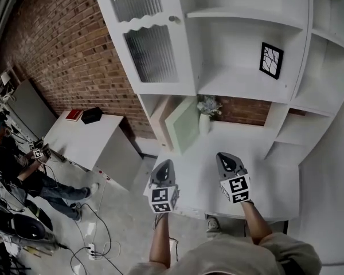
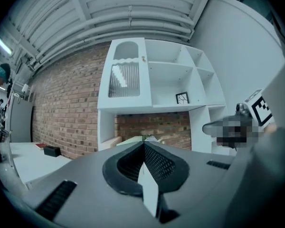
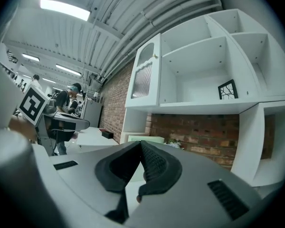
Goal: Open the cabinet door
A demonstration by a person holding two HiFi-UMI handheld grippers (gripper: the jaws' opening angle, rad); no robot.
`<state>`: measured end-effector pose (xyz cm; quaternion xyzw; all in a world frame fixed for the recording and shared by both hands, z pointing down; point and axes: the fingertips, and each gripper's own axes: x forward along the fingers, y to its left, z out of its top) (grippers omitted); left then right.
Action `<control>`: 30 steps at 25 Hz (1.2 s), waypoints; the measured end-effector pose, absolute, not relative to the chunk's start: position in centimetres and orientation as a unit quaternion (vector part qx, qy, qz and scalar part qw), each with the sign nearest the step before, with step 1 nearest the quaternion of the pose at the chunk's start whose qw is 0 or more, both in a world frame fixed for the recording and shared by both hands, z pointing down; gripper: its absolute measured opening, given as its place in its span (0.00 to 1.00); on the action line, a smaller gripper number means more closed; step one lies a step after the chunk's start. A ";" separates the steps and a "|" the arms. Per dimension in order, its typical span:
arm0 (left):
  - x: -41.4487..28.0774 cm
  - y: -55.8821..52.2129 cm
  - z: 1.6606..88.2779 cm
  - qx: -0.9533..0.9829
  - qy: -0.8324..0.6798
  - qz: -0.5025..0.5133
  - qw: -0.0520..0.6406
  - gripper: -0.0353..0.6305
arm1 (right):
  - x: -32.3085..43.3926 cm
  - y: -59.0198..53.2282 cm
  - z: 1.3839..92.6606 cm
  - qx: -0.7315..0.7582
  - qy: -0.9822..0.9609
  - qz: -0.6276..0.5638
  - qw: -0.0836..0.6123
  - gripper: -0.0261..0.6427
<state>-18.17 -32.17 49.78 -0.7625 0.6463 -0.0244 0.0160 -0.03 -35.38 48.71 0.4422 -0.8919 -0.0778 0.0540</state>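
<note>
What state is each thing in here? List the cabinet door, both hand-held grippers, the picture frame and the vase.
cabinet door, closed, nothing touching it.
left hand-held gripper, shut, empty.
right hand-held gripper, shut, empty.
picture frame, standing upright.
vase, standing upright.

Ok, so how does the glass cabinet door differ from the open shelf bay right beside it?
The cabinet door is shut, ribbed glass panes covering its bay; the open shelf bay has no front. The door carries a small knob at its edge; the bay has none. The bay holds a black-framed picture; what is behind the door's glass cannot be made out. Both are white, in one unit.
</note>
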 end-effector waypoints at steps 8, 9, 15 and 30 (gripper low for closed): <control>-18.3 -39.3 47.9 -0.754 0.655 -0.027 0.031 0.09 | -1.1 -42.6 46.2 0.421 -0.903 -0.085 0.029 0.06; -18.3 -40.0 47.7 -0.754 0.655 -0.027 0.034 0.09 | -1.2 -43.3 46.1 0.418 -0.904 -0.085 0.026 0.06; -18.4 -42.9 47.0 -0.754 0.655 -0.031 0.044 0.09 | -2.5 -46.0 45.9 0.406 -0.910 -0.080 0.022 0.06; -18.2 -46.5 37.2 -0.785 0.603 0.002 0.143 0.09 | -4.2 -47.0 37.9 0.431 -0.890 -0.147 -0.021 0.06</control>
